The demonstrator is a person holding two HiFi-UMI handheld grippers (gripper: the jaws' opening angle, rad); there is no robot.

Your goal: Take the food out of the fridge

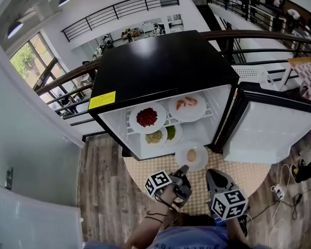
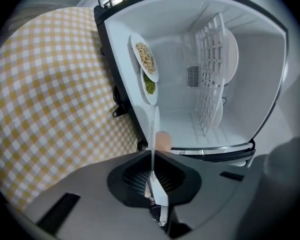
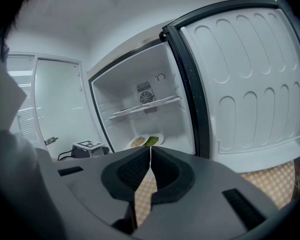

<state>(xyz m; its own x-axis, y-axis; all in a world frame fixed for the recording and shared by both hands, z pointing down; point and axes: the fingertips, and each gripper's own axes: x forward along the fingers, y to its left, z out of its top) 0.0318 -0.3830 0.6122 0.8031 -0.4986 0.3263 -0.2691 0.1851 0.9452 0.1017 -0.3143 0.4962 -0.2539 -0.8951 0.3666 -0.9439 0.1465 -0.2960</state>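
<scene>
The black fridge (image 1: 160, 66) stands open. On its upper shelf sit a plate of red food (image 1: 146, 117) and a plate of shrimp (image 1: 187, 107). Below them lie a plate of pale noodles (image 1: 154, 137) and a plate of greens (image 1: 171, 133). My left gripper (image 1: 184, 168) is shut on the rim of a white plate (image 1: 192, 156) with a peach-coloured egg-like piece on it, held just outside the fridge's opening. In the left gripper view that plate (image 2: 154, 129) shows edge-on between the closed jaws (image 2: 153, 159). My right gripper (image 1: 213, 174) is beside it, shut and empty (image 3: 150, 154).
The fridge door (image 1: 272, 131) hangs open to the right. A yellow checkered mat (image 1: 145, 173) lies under the fridge on a wooden floor (image 1: 103, 191). Cables and a plug (image 1: 280, 191) lie at the right. A railing (image 1: 280, 38) runs behind.
</scene>
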